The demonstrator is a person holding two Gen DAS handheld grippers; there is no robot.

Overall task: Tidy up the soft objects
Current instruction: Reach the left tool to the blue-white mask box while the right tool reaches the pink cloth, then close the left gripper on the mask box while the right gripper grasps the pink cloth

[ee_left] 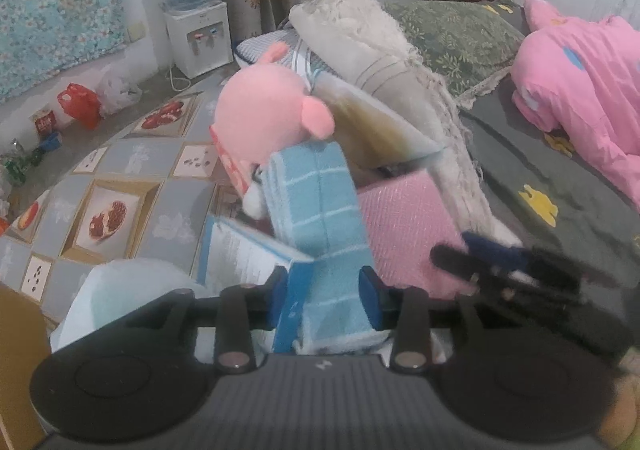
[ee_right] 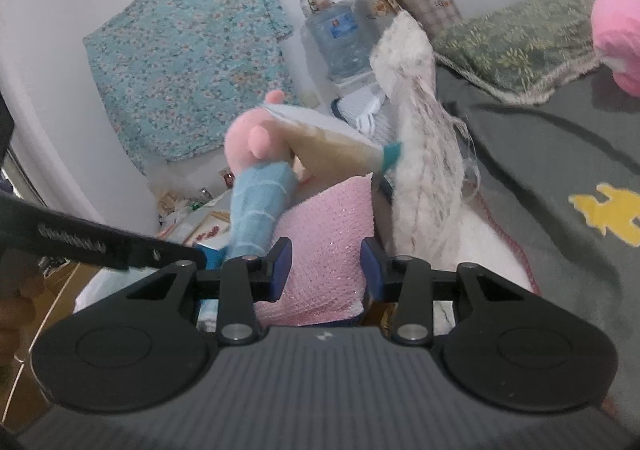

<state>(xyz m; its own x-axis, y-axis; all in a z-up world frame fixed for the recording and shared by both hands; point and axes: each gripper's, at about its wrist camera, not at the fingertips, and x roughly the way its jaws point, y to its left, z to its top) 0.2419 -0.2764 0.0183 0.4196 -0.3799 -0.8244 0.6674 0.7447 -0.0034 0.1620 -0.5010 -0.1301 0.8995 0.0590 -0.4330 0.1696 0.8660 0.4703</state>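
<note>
My left gripper [ee_left: 326, 298] is shut on a blue checked towel [ee_left: 320, 218], which rises between its blue pads. My right gripper [ee_right: 325, 270] is shut on a pink sparkly cloth [ee_right: 326, 246]; that cloth also shows in the left wrist view [ee_left: 404, 218]. A pink plush toy [ee_left: 264, 110] sits just beyond the towel, also in the right wrist view [ee_right: 250, 142]. A cardboard box flap [ee_left: 380, 130] leans over the cloths. The right gripper appears in the left wrist view [ee_left: 520, 270] to the right of the pink cloth.
A cream lace cushion [ee_left: 360, 34] and a green leafy pillow [ee_left: 452, 34] lie on the grey bedspread [ee_left: 560, 186]. A pink quilt [ee_left: 584, 82] is at the far right. A water dispenser [ee_left: 196, 10] stands by the wall. Patterned floor mat [ee_left: 120, 190] lies left.
</note>
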